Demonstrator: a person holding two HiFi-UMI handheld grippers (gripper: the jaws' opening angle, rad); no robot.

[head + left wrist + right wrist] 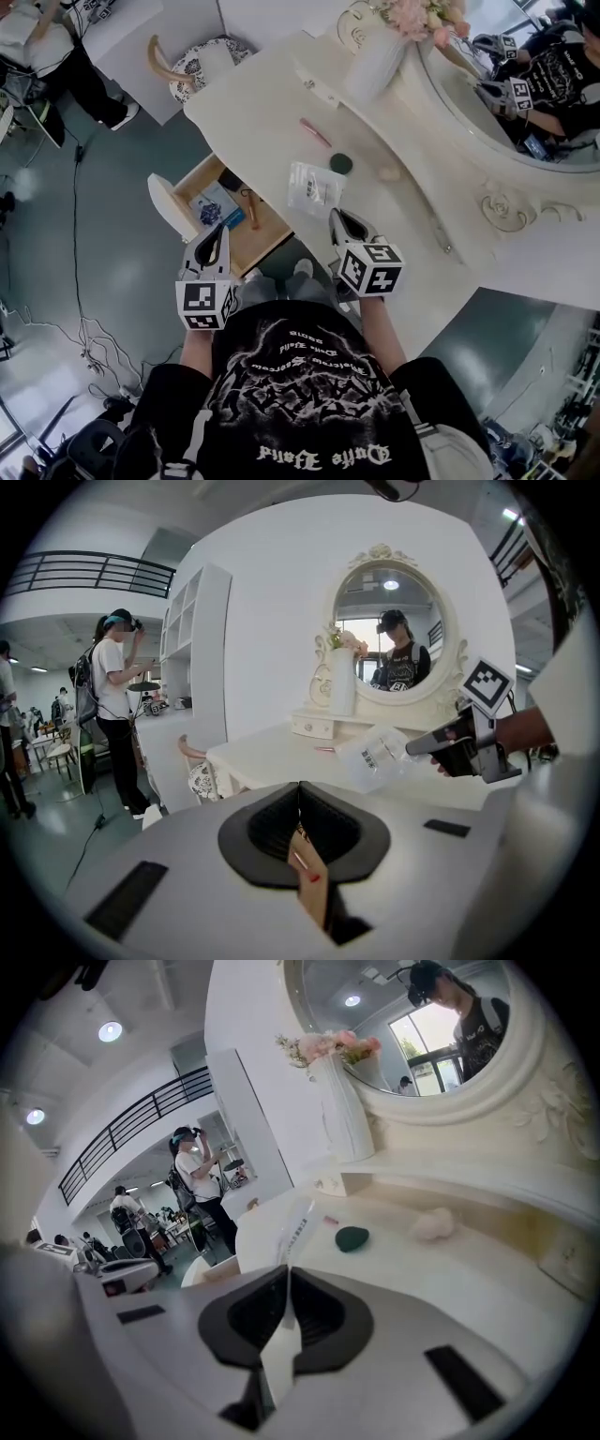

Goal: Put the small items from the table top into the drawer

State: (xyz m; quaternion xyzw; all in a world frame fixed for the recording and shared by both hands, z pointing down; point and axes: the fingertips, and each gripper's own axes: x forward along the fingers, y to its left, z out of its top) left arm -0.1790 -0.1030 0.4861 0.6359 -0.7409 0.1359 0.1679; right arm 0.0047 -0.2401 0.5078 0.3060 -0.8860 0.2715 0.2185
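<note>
Since my right gripper [286, 1274] has its fingers [246, 1318] pinched on the edge of the clear plastic packet [314, 187], the step in hand reads as carry-to-drawer. The packet hangs in the air over the desk [422, 225] near its front edge, beside the open drawer [167, 204].

To do it well, I'd judge:
- Hold the pinch firm, since the grip is only on a thin film edge and the packet juts out past the fingers.
- Swing it across low over the drawer's wooden side and get the whole packet above the opening.
- Let go so it drops flat, not draped over the rim.

My left gripper [223, 230] sits above the drawer's near corner, fingers [267, 829] pressed together with nothing gripped. Better to pull it aside so it doesn't block the drop.

Not yet put away on the desk are a pink stick [315, 132], a dark green pad [340, 163] and a pale puff [389, 173], all well apart from both grippers.

Hard to tell:
- The packet's contents are unclear, and its print is too small to read.
- The drawer's near part is covered by the left gripper in the head view. A blue item [214, 208] and a thin brown stick [249, 202] show inside; the rest is unclear.
- A tan sliver with a red mark shows below the left fingers in the left gripper view. It is probably the drawer interior, but I can't confirm.
</note>
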